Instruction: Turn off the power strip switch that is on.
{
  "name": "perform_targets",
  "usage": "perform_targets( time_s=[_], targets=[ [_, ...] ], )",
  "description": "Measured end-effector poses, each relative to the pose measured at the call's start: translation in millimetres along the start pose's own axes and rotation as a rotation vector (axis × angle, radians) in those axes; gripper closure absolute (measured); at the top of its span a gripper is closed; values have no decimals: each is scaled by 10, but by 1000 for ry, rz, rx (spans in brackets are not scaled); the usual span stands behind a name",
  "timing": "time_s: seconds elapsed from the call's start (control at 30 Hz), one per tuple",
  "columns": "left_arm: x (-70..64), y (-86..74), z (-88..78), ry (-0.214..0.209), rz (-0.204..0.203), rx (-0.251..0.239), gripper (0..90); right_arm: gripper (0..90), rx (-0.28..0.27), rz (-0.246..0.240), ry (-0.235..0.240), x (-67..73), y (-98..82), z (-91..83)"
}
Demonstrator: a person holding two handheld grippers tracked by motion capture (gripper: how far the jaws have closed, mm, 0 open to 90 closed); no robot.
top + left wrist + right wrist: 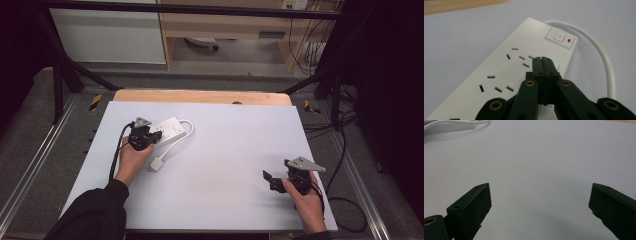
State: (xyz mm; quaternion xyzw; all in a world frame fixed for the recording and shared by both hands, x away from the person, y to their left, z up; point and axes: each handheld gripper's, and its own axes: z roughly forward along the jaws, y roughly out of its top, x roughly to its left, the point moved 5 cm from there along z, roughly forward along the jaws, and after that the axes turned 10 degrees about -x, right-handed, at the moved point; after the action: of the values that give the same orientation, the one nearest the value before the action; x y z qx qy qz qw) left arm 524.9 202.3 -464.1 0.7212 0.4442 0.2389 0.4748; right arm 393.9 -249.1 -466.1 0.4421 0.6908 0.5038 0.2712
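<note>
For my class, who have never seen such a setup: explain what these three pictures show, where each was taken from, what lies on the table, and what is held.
A person holds a hand tool with two black jaws in each hand. The high view looks down on the table; the other two pictures come from cameras riding on the tools. The left gripper, jaws shut with nothing between them, hovers over a white power strip near its switch. The strip's cable loops round to a plug. The right gripper is open and holds nothing.

Left gripper [151, 136] over power strip [169, 129]
</note>
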Motion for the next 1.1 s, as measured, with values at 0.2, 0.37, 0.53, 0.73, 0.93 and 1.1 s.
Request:
perform_targets(
  time_s=[0.2, 0.37, 0.53, 0.73, 0.93, 1.1],
  targets=[
    [-13, 85, -40, 11, 13, -43, 784, 47, 0, 0, 1, 2, 1, 0],
    [-27, 144, -73, 19, 6, -75, 635, 47, -1, -1, 0, 1, 1, -1],
    [-34, 179, -94, 26, -8, -92, 426, 47, 0, 0, 0, 3, 2, -1],
    [-51, 213, -128, 13, -29, -94, 213, 46, 0, 2, 0, 6, 3, 1],
    [-81, 281, -159, -6, -30, -100, 115, 45, 1, -2, 0, 6, 2, 0],
    [-104, 340, -177, -17, -26, -114, 95, 45, 1, -1, 0, 5, 2, 0]
  ],
)
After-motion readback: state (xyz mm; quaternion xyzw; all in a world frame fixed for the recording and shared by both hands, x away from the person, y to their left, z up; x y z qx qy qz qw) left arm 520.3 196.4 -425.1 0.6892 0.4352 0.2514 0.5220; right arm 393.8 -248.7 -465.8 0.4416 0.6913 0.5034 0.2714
